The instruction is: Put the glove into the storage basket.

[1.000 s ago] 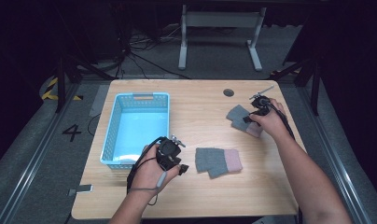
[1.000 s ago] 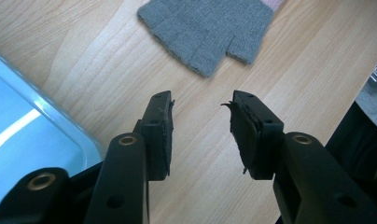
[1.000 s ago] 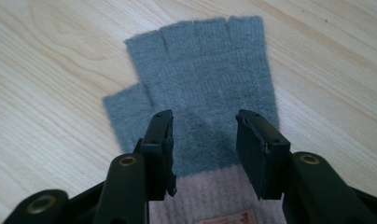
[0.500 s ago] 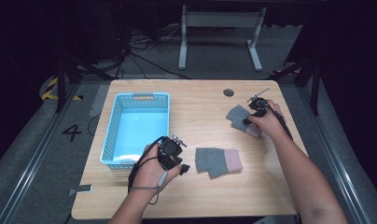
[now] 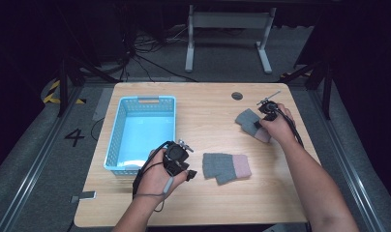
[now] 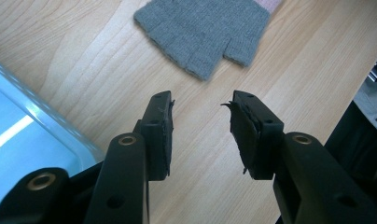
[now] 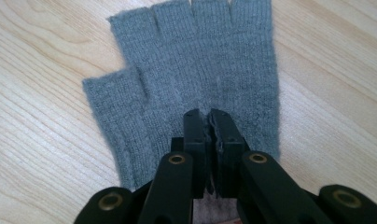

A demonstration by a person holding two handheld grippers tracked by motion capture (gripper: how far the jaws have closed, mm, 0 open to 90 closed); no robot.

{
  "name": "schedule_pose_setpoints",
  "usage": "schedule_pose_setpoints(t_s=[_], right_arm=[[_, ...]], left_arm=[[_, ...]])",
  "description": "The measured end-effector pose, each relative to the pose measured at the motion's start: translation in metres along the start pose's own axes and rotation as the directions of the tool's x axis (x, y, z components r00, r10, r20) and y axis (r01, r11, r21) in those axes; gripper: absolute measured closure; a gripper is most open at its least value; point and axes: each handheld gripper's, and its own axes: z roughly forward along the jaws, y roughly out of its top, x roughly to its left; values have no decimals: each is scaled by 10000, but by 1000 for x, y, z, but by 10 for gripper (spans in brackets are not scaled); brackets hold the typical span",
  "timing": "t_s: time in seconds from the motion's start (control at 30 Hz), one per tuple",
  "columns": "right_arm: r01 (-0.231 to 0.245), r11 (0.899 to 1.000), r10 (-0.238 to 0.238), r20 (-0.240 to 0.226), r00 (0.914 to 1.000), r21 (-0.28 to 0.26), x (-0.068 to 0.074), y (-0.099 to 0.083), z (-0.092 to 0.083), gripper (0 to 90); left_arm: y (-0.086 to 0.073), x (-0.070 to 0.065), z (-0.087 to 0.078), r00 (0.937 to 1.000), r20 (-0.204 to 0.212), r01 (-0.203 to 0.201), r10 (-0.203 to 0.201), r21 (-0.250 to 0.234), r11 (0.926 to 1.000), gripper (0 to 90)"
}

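Two grey fingerless gloves with pink cuffs lie on the wooden table (image 5: 208, 203). My right gripper (image 5: 258, 124) presses down on the far-right glove (image 5: 247, 118). In the right gripper view its jaws have just been closing, and the gripper (image 7: 209, 114) now pinches a fold of that glove (image 7: 200, 70) near the palm. The other glove (image 5: 225, 165) lies flat near the table's middle front. My left gripper (image 5: 189, 174) hovers just left of it. Seen from the left gripper view, the gripper (image 6: 201, 100) stands open over bare wood, with the glove (image 6: 205, 28) ahead of its tips.
A light blue plastic basket (image 5: 147, 100) sits at the table's left, and its rim (image 6: 37, 116) lies close beside my left gripper. A round cable hole (image 5: 237, 95) sits near the far edge. Beyond the table are a dark floor, cables and a desk frame.
The right gripper's jaws have come together on the far-right glove. Both hands have kept their places, and the left gripper stays as it was.
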Motion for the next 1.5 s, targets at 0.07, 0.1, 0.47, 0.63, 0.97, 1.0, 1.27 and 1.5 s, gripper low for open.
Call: schedule_pose_setpoints(t_s=[0.07,0.1,0.47,0.63,0.97,1.0,1.27,1.5], right_arm=[[-25,9999,24,-90,10000,-143,0,0,-3,871],[-35,9998,32,-155,9999,-182,0,0,-5,871],[573,9954,-599,-319,9977,-771,13,3,-41,871],[769,9916,-811,-368,9960,-1039,20,4,-57,871],[1145,9836,-1257,-746,9893,-1396,40,2,-83,868],[1243,9819,-1364,-785,9875,-1428,42,1,-86,868],[1896,9710,-2040,-917,9747,-1454,66,-1,-102,867],[2444,9585,-2624,-1189,9576,-1466,88,-5,-112,866]], left_arm=[[0,0,0,10000,3,-2,2,-21,10000,596],[0,0,-1,10000,4,7,-7,-23,10000,596],[0,-2,-2,10000,-66,22,-22,-59,10000,596],[0,-2,-3,9999,-101,54,-55,-80,10000,596],[0,-2,-5,9999,-111,72,-73,-110,9999,596],[0,-2,-5,9999,-110,70,-71,-105,9999,596],[0,-3,-4,9999,-129,55,-56,-96,9999,596],[1,-3,-4,9999,-128,40,-42,-113,9999,596]])
